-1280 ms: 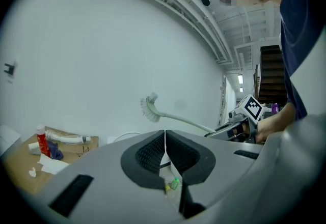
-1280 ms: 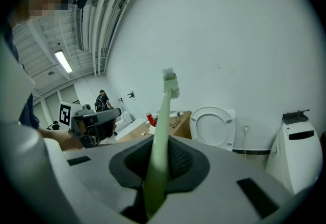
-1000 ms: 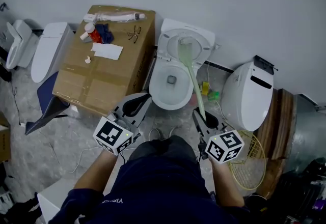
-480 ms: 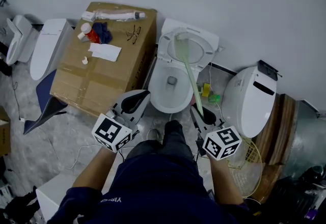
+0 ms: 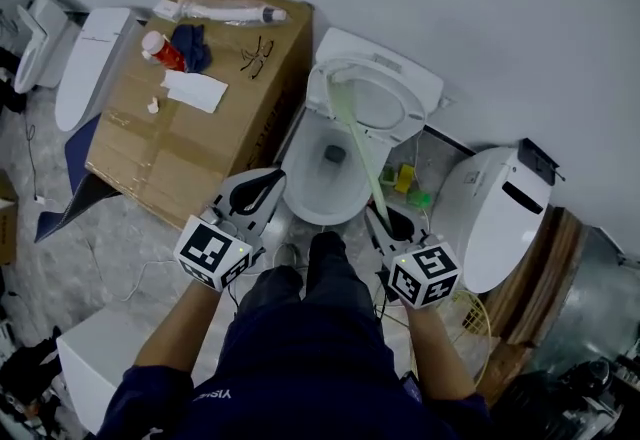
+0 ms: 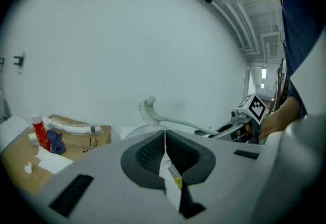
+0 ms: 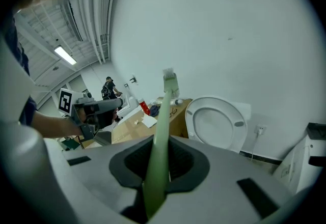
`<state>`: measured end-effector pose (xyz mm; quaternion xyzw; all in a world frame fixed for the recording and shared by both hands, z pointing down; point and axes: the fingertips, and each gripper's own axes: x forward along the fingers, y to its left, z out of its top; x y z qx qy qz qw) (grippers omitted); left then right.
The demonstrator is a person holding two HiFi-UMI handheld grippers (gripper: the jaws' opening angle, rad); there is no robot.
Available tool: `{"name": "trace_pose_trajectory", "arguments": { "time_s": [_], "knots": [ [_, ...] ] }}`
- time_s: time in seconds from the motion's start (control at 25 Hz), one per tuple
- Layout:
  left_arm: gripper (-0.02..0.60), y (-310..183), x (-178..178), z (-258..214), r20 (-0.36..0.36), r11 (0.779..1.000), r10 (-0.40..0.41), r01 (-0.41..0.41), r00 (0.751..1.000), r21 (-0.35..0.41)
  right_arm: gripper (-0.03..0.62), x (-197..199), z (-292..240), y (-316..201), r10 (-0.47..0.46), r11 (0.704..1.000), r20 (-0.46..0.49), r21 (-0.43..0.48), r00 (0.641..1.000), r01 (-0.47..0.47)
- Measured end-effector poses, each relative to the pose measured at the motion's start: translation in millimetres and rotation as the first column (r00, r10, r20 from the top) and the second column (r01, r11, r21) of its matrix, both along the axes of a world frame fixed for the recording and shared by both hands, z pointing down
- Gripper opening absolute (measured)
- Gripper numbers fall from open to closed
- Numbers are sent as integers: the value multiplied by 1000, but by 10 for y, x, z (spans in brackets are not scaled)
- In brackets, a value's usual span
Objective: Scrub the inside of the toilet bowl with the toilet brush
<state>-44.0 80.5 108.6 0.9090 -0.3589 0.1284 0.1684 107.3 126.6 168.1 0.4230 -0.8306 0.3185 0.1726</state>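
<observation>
The white toilet bowl (image 5: pixel 318 190) stands open with its seat and lid (image 5: pixel 392 96) raised against the wall. My right gripper (image 5: pixel 386 225) is shut on the pale green handle of the toilet brush (image 5: pixel 362 156). The brush slants up over the bowl, and its bristled head (image 5: pixel 336 82) is in the air by the left rim of the raised seat. From the right gripper view the handle (image 7: pixel 160 136) runs out between the jaws toward the seat (image 7: pixel 218 124). My left gripper (image 5: pixel 262 190) is shut and empty, just left of the bowl's front rim.
A large cardboard box (image 5: pixel 170 153) left of the toilet carries a red bottle (image 5: pixel 160 50), a blue cloth, paper and glasses. A second white toilet (image 5: pixel 497 208) stands at the right. Green and yellow items (image 5: pixel 406 180) lie on the floor between the two toilets. More white fixtures (image 5: pixel 82 68) stand far left.
I have stepped closer to the toilet, and both grippers came forward with me. The brush has swung slightly left, so its head moved from the seat's middle to its left rim.
</observation>
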Motion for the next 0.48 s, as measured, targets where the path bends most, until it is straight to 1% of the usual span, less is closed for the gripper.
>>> {"name": "trace_pose_trajectory", "arguments": {
  "time_s": [0.2,0.48],
  "knots": [
    [32,-191,114,345,39,997,-52,54,998,-50,51,116,369,-229,-67,996,6,-63,998,68],
    [32,-422,153,999,71,986,-101,109,992,-122,51,152,1037,-438,-150,980,-16,-135,989,146]
  ]
}}
